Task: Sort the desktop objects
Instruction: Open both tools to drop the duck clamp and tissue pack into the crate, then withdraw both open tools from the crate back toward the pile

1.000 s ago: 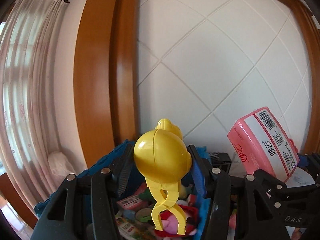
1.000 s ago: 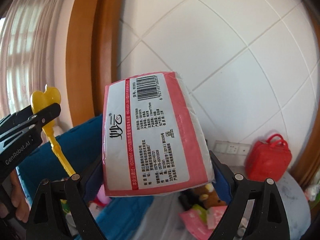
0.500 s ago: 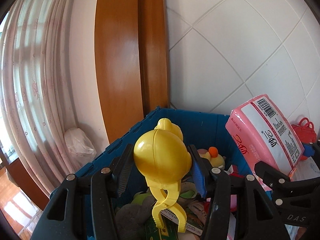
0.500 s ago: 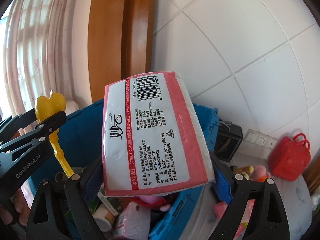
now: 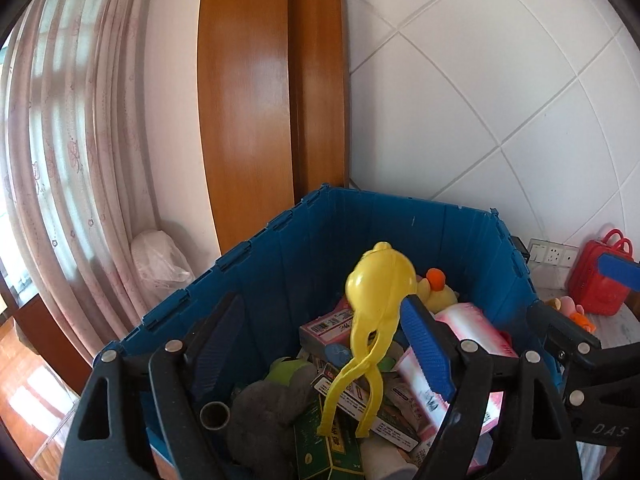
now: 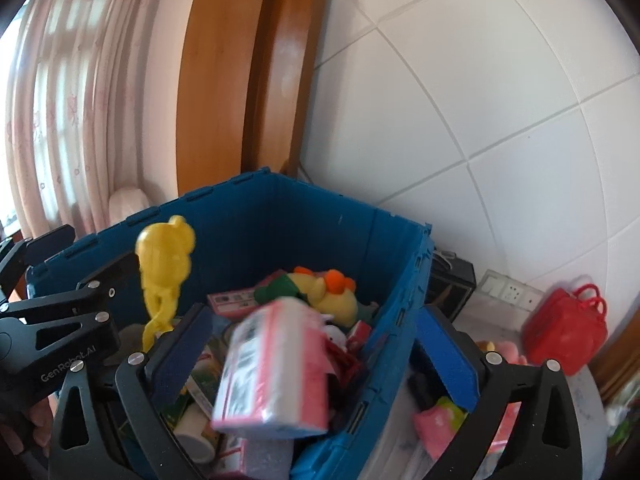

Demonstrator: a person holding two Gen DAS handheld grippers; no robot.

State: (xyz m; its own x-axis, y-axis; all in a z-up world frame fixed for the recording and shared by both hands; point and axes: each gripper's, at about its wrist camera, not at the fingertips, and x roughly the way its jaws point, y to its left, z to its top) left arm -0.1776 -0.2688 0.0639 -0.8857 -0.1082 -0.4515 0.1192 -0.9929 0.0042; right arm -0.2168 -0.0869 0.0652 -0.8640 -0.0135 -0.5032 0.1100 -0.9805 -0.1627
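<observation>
- Low in both frames, the left gripper and right gripper are standing with jaws apart, having just been opening
- Between the left fingers, the yellow tongs are leaning against the right pad over the blue crate
- At centre of the right view, the pink tissue pack is showing blurred, free of both pads, over the crate's contents

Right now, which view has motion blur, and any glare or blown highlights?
Right wrist view: the pink tissue pack is smeared by motion blur, the blue crate sharp. Left wrist view: crisp, with glare on the wooden door frame and an overexposed curtained window.
</observation>
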